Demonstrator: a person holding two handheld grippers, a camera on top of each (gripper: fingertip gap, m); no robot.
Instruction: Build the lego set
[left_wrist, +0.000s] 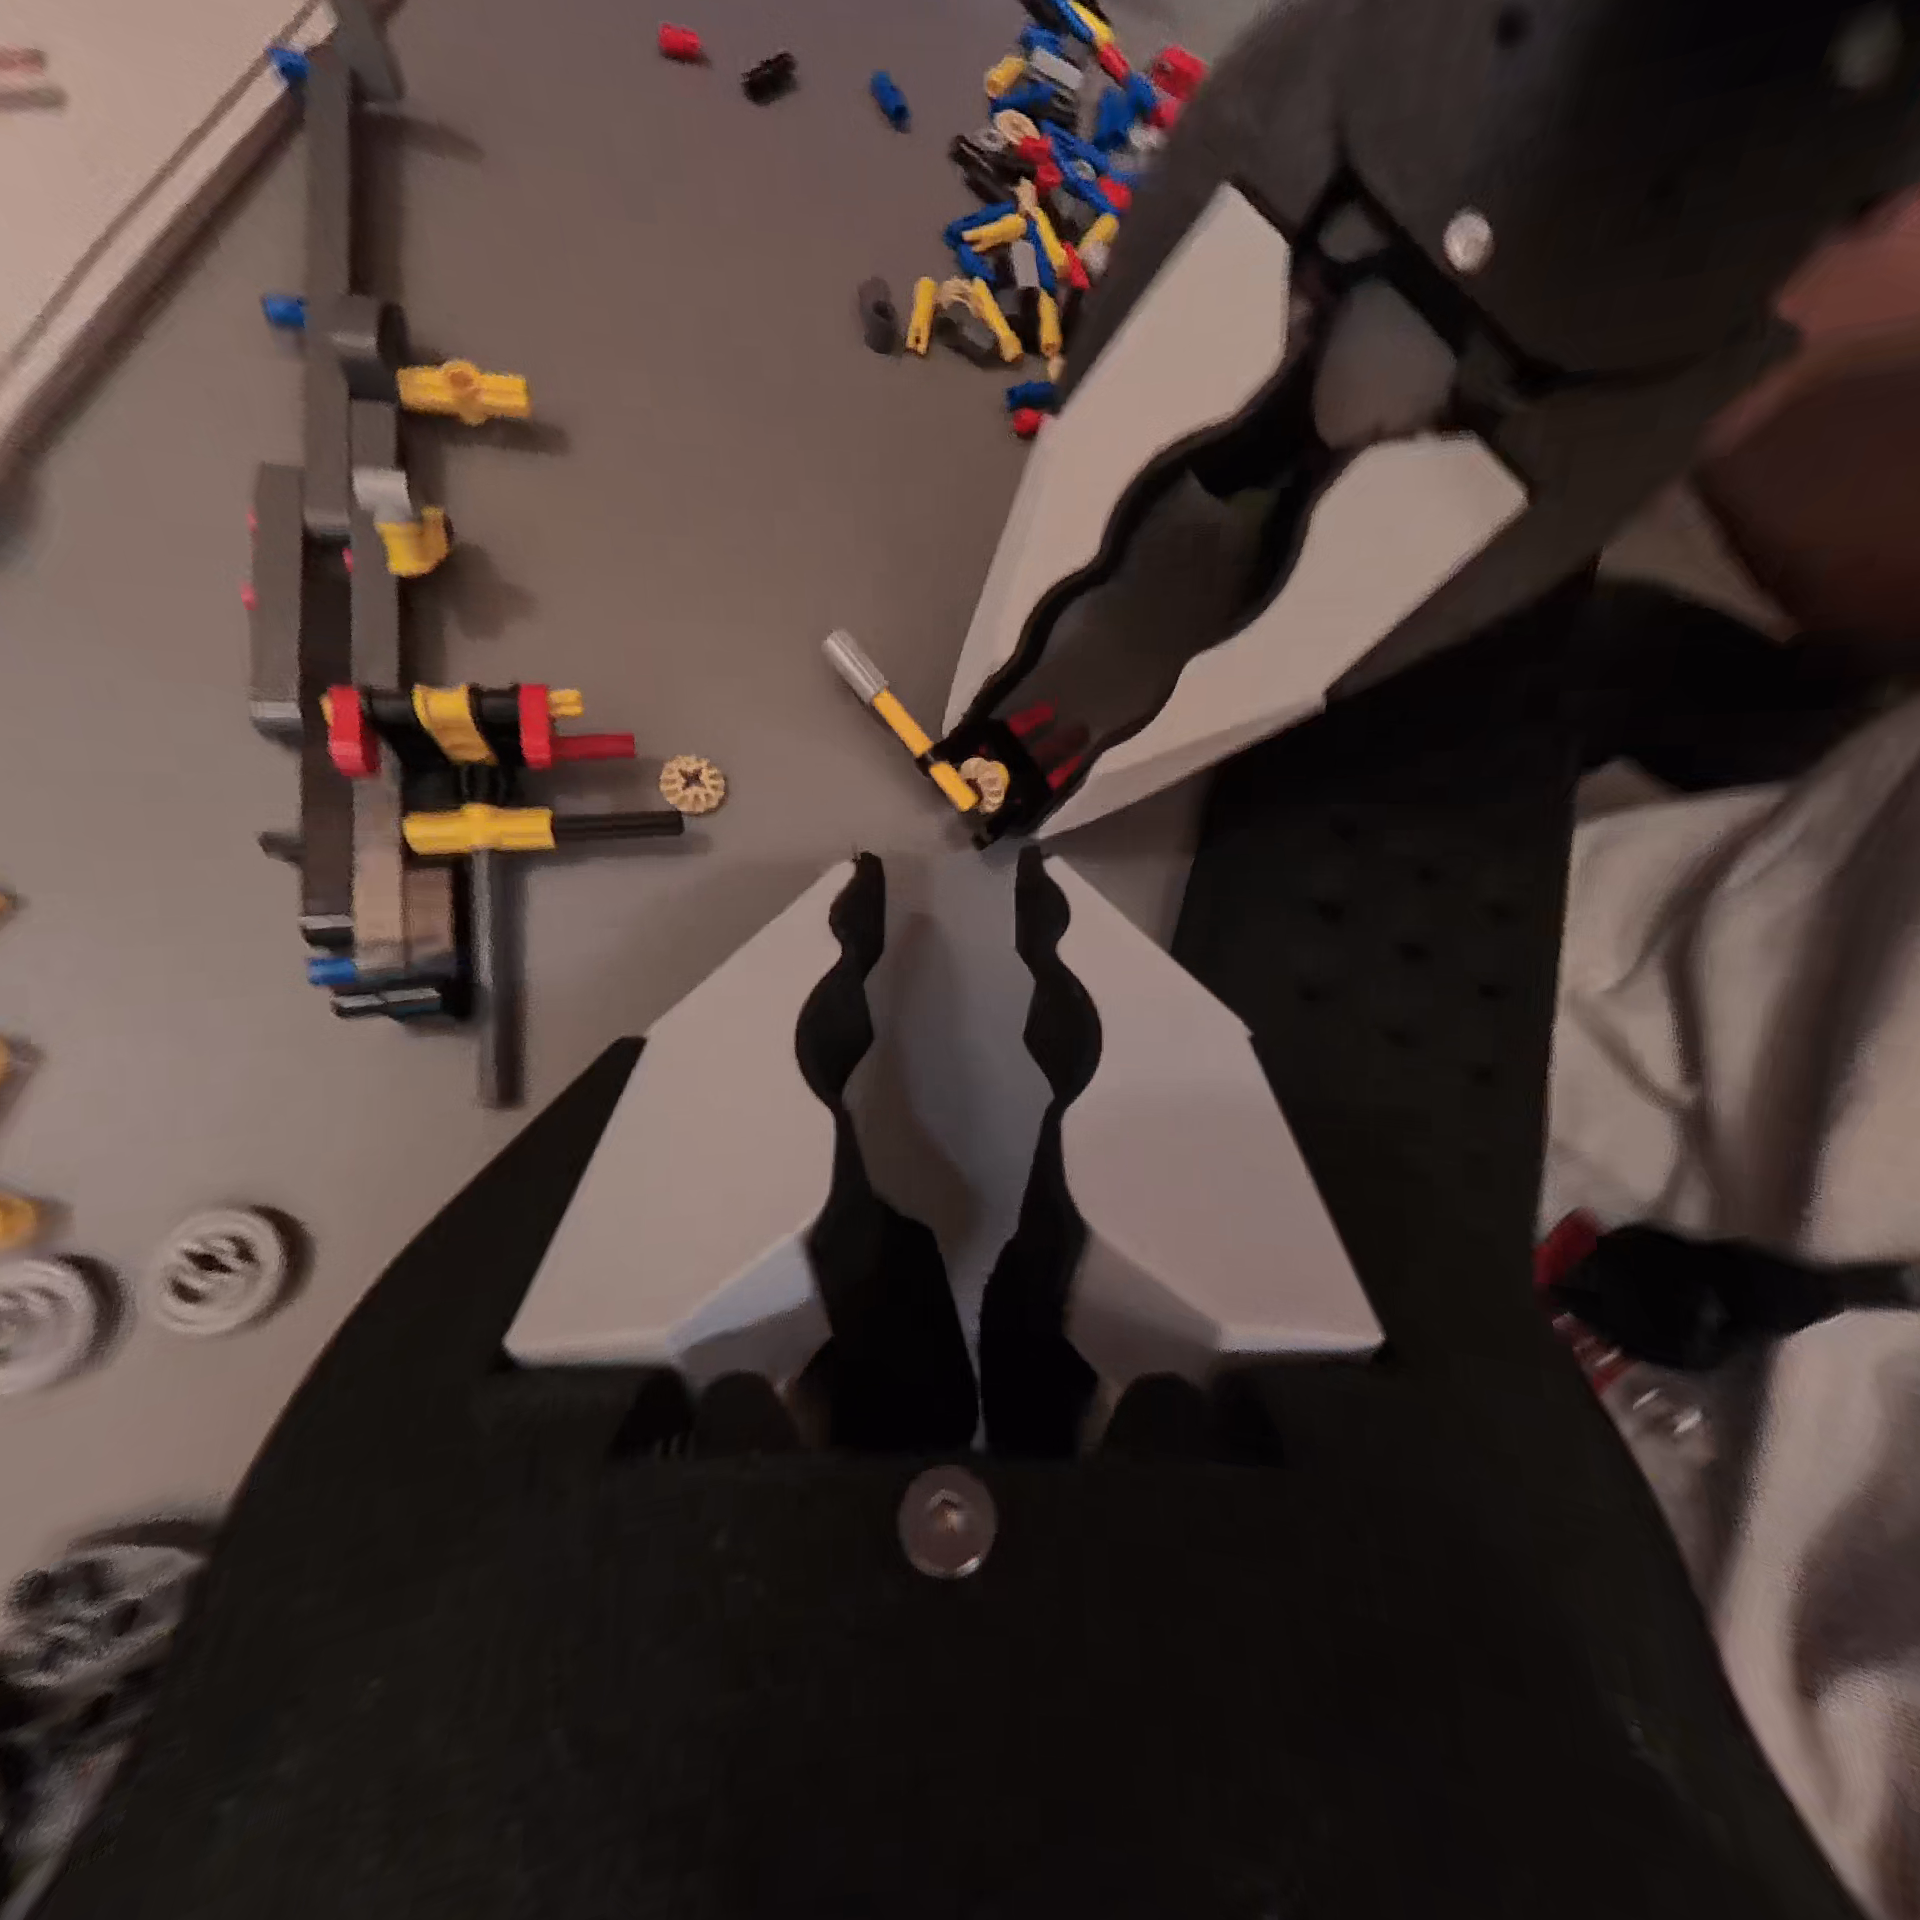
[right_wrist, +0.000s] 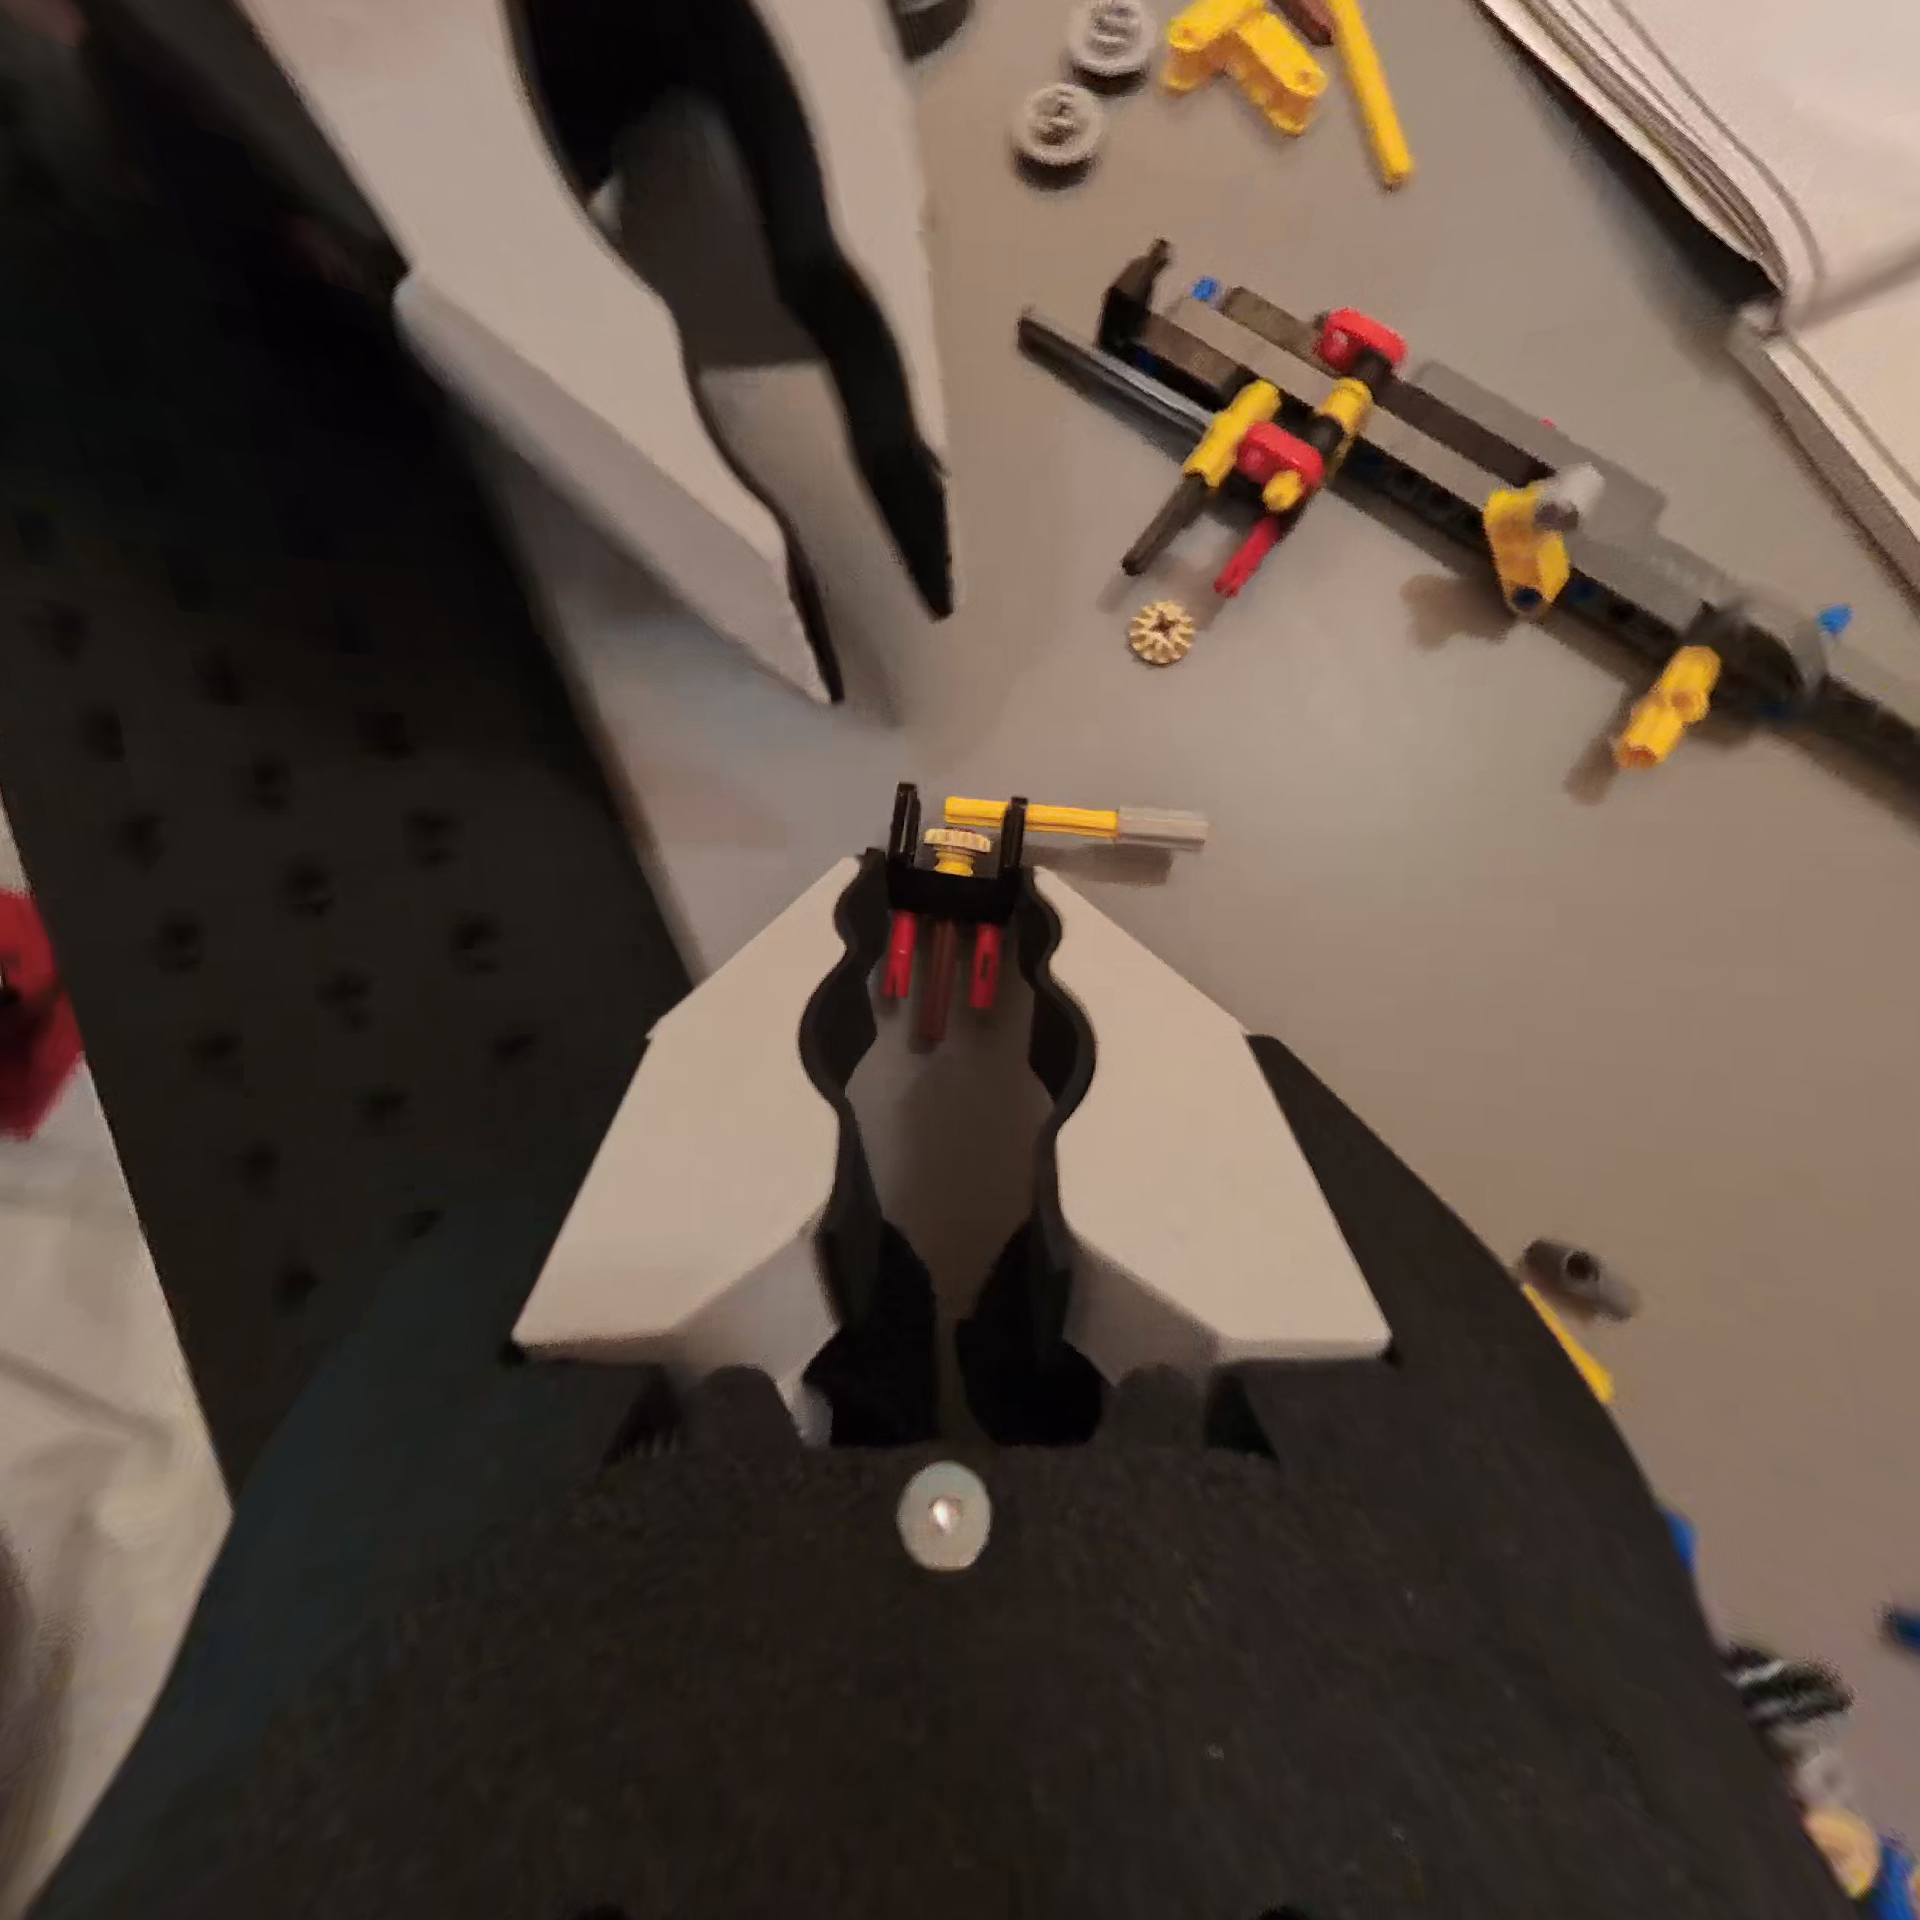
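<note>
The small sub-assembly (right_wrist: 951, 862) sits clamped at the tips of the right gripper (right_wrist: 948, 883), low over the grey counter (right_wrist: 1351, 987). Its long axis is the yellow axle (right_wrist: 1039, 816), which runs crosswise to the gripper's fingers and sticks out to the right in the right wrist view, ending in a light grey sleeve (right_wrist: 1162, 826). In the left wrist view the same axle (left_wrist: 920, 743) slants up and to the left, away from the holding jaws.

The right gripper (left_wrist: 1003, 821) comes in from the upper right of the left wrist view, angled down toward the counter, with part of a hand (left_wrist: 1829, 416) behind it. The left gripper (left_wrist: 945, 862) points straight at the held piece, its tips just beside it; its jaws stand narrowly apart and hold nothing. The two grippers meet almost nose to nose.

The sub-assembly is a black U-shaped frame (right_wrist: 956, 894) with a tan gear (right_wrist: 954, 837) sitting between its two arms. Two red pins (right_wrist: 899, 961) and a dark brown axle (right_wrist: 938, 982) stick back from the frame, between the right gripper's fingers.

Well apart, a long grey and black beam assembly (right_wrist: 1455, 457) with yellow and red connectors lies on the counter, a loose tan gear (right_wrist: 1161, 631) near it. A pile of loose small parts (left_wrist: 1049, 197) lies farther off.
</note>
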